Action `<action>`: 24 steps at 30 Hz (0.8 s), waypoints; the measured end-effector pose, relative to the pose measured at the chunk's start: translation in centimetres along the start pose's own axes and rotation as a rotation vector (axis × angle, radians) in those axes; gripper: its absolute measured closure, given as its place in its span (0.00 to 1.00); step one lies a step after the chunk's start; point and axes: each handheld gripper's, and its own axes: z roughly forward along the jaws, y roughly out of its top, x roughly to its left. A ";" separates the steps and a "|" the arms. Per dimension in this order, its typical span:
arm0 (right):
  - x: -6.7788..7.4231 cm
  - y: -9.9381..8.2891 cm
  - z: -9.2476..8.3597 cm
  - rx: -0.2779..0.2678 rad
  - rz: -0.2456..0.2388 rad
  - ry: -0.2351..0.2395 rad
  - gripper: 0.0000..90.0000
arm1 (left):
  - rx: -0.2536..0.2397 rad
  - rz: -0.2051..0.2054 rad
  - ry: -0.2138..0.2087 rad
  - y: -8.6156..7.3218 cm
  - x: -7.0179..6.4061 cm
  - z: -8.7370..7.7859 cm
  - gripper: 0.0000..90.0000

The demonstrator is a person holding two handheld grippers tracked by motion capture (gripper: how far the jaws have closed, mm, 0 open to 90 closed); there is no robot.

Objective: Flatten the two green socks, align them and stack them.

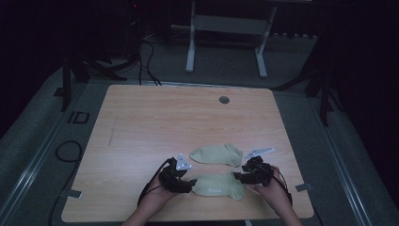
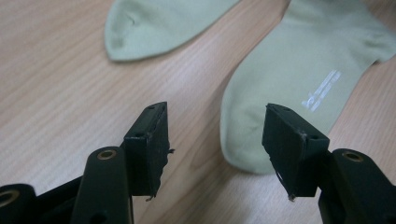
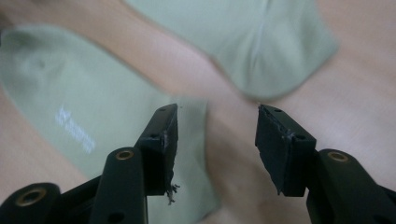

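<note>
In the high view the person's forearms are cut off by the bottom edge, and the dim light makes the jaws of both grippers hard to make out there. Two pale green socks lie on the wooden table (image 1: pixel 141 122), both flat. The near sock (image 1: pixel 217 185), with small white lettering, sits between the two grippers, close to the table's front edge; the far sock (image 1: pixel 217 154) lies just behind it, the two apart with bare wood between them. In the left gripper view the far sock is cut off at the top edge. The left gripper (image 1: pixel 190 182) stands at the near sock's toe end with its jaws apart, nothing clamped. The right gripper (image 1: pixel 237 178) is at the near sock's cuff end, jaws likewise apart; its own view is blurred, so I cannot tell whether a pad touches the cloth.
</note>
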 end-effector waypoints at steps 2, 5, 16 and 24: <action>0.1 -0.7 0.1 0.002 -0.005 -0.006 0.58 | 0.005 -0.001 -0.005 -0.3 0.0 0.3 0.49; 0.6 -1.5 0.3 0.031 -0.027 -0.021 0.60 | 0.020 -0.003 -0.020 -0.6 0.1 0.8 0.53; 1.8 -2.6 0.2 0.047 -0.078 -0.073 0.77 | 0.025 0.010 -0.026 -0.9 -0.2 1.2 0.75; 2.7 -3.0 0.2 0.027 -0.084 -0.088 0.92 | 0.024 -0.001 -0.049 -0.9 -0.5 1.1 0.98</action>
